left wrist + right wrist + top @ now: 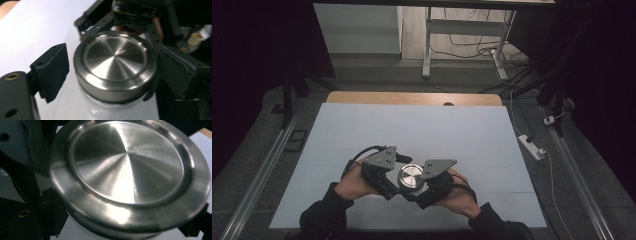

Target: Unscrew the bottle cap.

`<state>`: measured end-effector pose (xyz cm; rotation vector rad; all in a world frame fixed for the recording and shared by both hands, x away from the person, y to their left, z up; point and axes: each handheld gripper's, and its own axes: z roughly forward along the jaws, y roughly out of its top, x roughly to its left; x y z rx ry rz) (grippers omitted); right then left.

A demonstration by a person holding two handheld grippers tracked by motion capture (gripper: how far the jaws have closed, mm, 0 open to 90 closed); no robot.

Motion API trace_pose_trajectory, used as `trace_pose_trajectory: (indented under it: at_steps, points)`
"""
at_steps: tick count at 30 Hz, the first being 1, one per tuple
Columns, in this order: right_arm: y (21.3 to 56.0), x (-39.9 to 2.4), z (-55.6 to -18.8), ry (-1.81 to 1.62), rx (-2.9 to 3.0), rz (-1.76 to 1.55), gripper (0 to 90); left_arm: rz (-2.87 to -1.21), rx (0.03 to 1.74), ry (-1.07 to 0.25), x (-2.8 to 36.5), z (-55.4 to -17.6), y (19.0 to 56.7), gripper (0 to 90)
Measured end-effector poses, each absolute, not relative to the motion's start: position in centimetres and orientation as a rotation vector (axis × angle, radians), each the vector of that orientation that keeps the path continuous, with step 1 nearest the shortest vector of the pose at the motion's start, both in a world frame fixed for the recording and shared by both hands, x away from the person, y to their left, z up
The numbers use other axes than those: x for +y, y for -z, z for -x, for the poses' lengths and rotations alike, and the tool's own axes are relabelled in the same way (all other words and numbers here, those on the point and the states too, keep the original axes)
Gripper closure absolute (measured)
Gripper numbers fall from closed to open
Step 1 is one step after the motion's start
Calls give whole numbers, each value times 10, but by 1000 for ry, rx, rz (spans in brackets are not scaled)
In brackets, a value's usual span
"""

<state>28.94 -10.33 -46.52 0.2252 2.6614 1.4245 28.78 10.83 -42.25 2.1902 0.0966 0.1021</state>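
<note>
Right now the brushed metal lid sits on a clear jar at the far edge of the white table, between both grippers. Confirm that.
Not quite. The metal lid and its jar sit near the front edge of the table, close to the person, as the high view shows. The rest holds: it lies between the left gripper and the right gripper.

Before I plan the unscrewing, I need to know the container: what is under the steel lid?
Under the steel lid sits a dark seal ring and the top of a clear jar, standing on the white table. The lid covers the jar's inside, so any contents are hidden.
</note>
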Motion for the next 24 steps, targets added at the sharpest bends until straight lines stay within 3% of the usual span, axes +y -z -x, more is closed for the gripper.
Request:
trace_pose_trajectory:
  at_steps: [7,13,15,19,21,24]
  points:
    - [464,-103,-288,-1426,2655,-229,146,-2191,128,-155,102,-285,424,188]
    - [465,-105,-293,-1397,2620,-330,146,-2136,281,-179,96,-286,428,209]
    - [466,-106,-295,-1377,2597,-394,146,-2111,428,-260,88,-282,431,209]
    - [468,-108,-299,-1355,2548,-484,146,-2075,567,-357,75,-276,433,208]
    - [468,-109,-300,-1358,2540,-499,146,-2088,548,-347,74,-278,432,202]
    - [466,-111,-300,-1384,2545,-485,146,-2096,462,-282,84,-283,429,101]
